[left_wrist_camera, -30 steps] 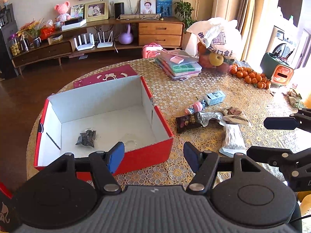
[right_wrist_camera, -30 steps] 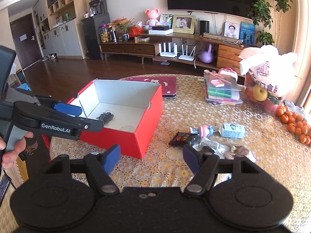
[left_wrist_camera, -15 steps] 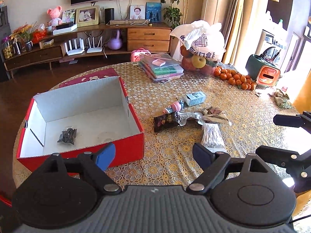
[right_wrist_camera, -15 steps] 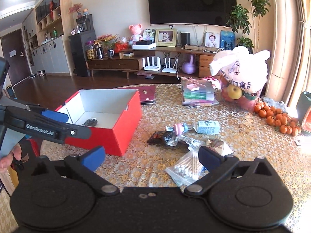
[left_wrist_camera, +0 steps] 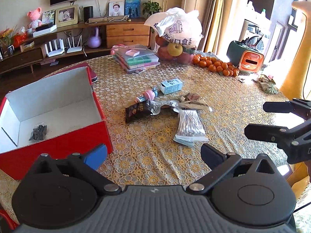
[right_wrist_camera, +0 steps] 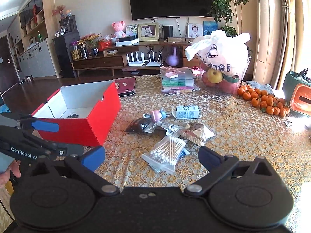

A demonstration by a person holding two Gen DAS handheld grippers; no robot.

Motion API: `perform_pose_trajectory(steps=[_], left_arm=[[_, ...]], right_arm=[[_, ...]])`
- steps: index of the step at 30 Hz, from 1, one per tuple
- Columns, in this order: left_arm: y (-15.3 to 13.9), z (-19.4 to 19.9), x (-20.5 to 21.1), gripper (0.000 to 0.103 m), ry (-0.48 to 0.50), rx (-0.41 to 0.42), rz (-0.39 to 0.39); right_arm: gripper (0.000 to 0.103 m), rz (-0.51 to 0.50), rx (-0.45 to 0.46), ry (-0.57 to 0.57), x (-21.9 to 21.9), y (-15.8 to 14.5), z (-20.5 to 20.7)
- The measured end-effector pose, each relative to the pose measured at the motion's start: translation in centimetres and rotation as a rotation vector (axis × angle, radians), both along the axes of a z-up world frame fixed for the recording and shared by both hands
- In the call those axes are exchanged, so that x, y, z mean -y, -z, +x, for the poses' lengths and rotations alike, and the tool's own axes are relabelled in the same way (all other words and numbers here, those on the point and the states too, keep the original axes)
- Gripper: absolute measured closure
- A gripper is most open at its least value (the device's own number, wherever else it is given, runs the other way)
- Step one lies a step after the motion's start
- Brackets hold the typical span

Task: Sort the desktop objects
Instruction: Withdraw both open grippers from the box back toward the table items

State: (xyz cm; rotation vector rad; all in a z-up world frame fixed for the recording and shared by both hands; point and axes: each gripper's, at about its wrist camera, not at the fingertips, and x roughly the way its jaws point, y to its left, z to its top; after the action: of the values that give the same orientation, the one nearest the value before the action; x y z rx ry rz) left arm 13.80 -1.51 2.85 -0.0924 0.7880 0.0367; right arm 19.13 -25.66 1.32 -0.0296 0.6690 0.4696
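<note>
Since the cotton swab bag [right_wrist_camera: 166, 154] lies on the table just ahead of your right gripper [right_wrist_camera: 151, 158], that arm's nearer | long axis runs diagonally, up-right | both tongs wide, empty | left gripper [left_wrist_camera: 153, 154] sits by red box [left_wrist_camera: 58, 143], likely drop spot

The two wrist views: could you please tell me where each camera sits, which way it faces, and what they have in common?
Left wrist: sits on the left gripper, looking across the table with the red box at left; its open fingers show, and the right gripper enters at right.
Right wrist: sits on the right gripper, facing the cotton swab bag; its open fingers, the left gripper and a hand show at left.
Shared: box, swab bag, oranges, TV wall.
</note>
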Motion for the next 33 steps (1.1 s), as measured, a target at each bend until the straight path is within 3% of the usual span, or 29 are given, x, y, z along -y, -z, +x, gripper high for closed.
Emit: perform_pose_trajectory(steps=[4, 33], left_arm=[[1.0, 0.7, 0.9, 0.000, 0.017, -0.003, -0.037], [6.0, 8.9, 6.4, 0.000, 0.115, 0.020, -0.022]], right_arm=[[0.000, -0.003, -0.005, 0.022, 0.8, 0.5, 0.6], [0.000, 0.008, -0.088, 0.092, 3.2, 5.1, 9.6]])
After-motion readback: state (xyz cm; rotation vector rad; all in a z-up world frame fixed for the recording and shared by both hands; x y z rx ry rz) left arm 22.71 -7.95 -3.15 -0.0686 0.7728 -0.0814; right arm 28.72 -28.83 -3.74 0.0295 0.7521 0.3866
